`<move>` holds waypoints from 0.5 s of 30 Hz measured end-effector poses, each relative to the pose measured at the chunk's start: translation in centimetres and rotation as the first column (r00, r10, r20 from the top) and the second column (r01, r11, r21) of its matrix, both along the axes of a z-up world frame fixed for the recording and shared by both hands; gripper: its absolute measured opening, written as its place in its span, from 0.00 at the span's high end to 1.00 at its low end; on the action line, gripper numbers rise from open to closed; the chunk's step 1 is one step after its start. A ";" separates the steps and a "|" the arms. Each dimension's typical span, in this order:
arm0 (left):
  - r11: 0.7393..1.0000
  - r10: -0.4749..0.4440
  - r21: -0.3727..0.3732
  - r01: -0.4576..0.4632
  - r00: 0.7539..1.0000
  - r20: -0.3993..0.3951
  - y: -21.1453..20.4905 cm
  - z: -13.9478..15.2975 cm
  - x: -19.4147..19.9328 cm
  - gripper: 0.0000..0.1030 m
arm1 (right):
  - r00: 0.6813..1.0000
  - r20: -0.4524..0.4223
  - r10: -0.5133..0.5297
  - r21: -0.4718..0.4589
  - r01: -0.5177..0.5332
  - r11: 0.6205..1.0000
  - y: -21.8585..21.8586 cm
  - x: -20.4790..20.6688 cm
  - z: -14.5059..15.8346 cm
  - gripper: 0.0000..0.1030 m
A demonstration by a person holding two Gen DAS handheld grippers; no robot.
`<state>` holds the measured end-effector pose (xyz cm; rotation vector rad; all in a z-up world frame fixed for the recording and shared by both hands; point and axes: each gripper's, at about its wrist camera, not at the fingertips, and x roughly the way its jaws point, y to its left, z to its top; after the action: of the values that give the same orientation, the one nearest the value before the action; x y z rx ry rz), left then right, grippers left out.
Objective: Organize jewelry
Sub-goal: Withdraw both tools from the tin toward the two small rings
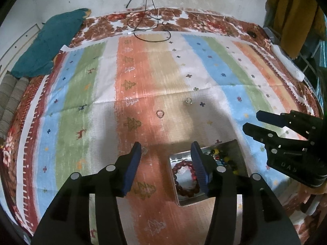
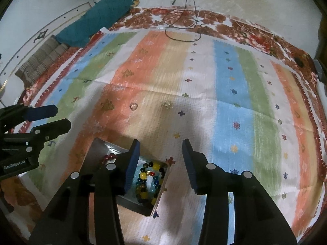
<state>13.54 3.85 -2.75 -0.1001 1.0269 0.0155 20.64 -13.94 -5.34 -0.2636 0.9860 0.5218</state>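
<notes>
Left wrist view: left gripper (image 1: pixel 166 149) spread wide above metal tray (image 1: pixel 185 154), red bracelet (image 1: pixel 185 178) inside; right gripper (image 1: pixel 252 121) at three o'clock, slightly parted, empty.

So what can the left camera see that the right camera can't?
Only the left view shows the whole red bracelet in the tray, a yellow cloth hanging at the far right, and the right hand-held gripper from the side. Only the right view shows the bead bracelet fully, and the left hand-held gripper from the side. Both show the striped cloth, two small rings lying loose on it, the teal pillow and the cables. Both grippers are open and empty.
</notes>
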 end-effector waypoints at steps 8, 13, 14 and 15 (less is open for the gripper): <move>1.000 -0.002 0.007 0.003 0.999 -0.035 0.4 -1.5 2.5 0.45 | 1.000 -0.013 -0.007 -0.015 0.006 1.000 0.4 1.6 -0.8 0.53; 1.000 -0.015 0.019 0.016 0.998 -0.053 0.7 -2.7 4.1 0.41 | 0.999 -0.030 -0.013 -0.031 0.012 0.999 0.7 3.0 -1.6 0.51; 1.000 -0.017 0.019 0.019 0.998 -0.058 0.8 -2.9 4.4 0.41 | 0.999 -0.032 -0.012 -0.035 0.011 0.999 0.8 3.3 -1.8 0.51; 1.000 -0.019 0.019 0.020 0.998 -0.065 1.0 -3.2 4.6 0.41 | 0.999 -0.035 -0.012 -0.039 0.011 0.999 0.9 3.6 -1.9 0.50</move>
<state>18.19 4.81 -5.91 -0.0719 1.0923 0.0116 24.24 -13.04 -7.28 -0.2838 1.0319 0.4987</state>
